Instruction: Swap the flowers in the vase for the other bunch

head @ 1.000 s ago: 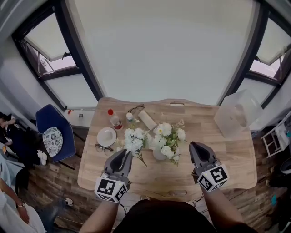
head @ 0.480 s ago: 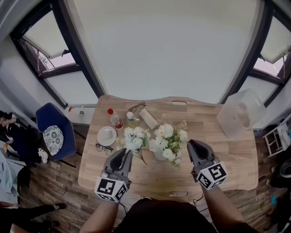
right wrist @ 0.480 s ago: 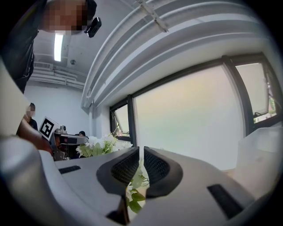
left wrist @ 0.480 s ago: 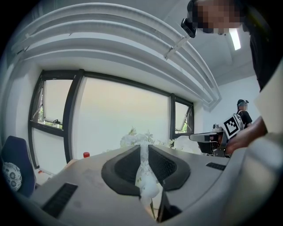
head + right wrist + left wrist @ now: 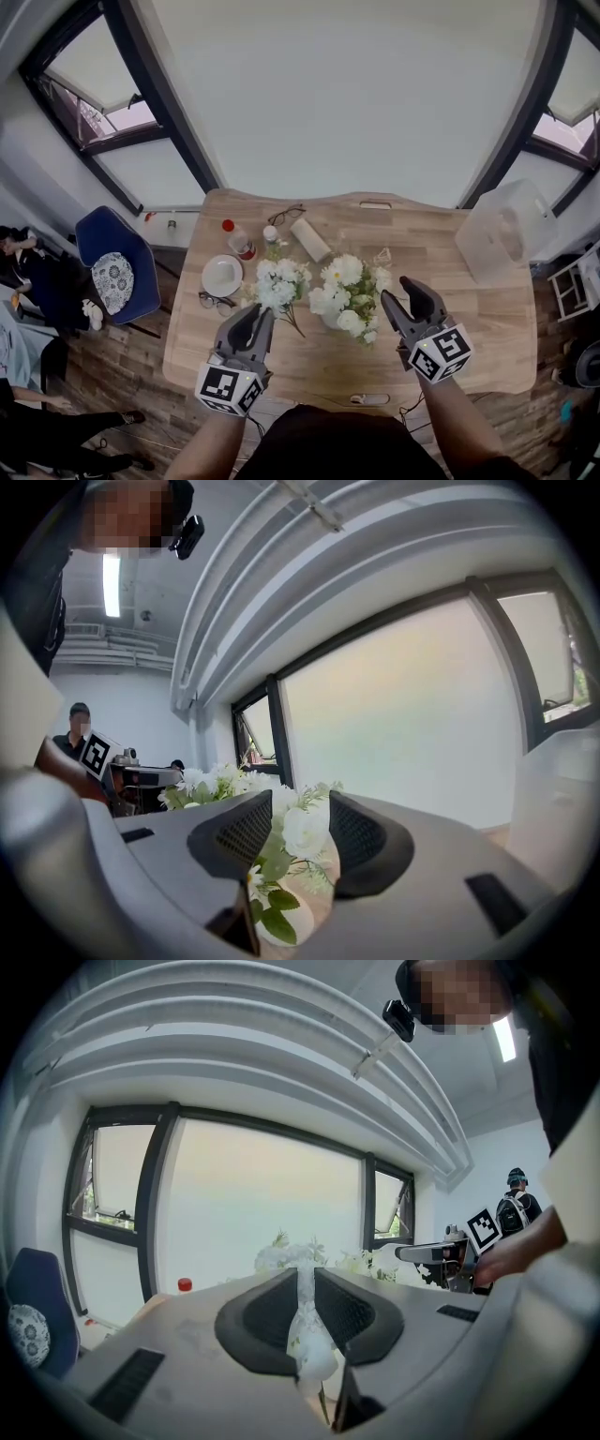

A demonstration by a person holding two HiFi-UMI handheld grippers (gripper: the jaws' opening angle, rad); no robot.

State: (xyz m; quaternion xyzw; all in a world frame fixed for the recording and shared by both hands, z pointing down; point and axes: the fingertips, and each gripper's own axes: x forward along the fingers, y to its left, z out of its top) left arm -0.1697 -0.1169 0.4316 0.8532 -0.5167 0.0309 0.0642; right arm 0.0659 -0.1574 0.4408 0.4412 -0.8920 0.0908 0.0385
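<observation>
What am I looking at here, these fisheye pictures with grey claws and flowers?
A person holds two gripping tools; no robot. One picture looks down from a head camera at a wooden table. The other two come from cameras on each tool. On the table: a vase of white flowers, a second bunch beside it, a plate, glasses, a bottle. The left tool is shut, empty. On the right tool, the jaws have just been opening; the white flowers show between them, ungripped.

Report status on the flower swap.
Left gripper shut, empty. Right gripper fingers have just been opening, facing the vase bunch, nothing gripped yet. Loose bunch lying alongside, untouched. Nothing in the way.
</observation>
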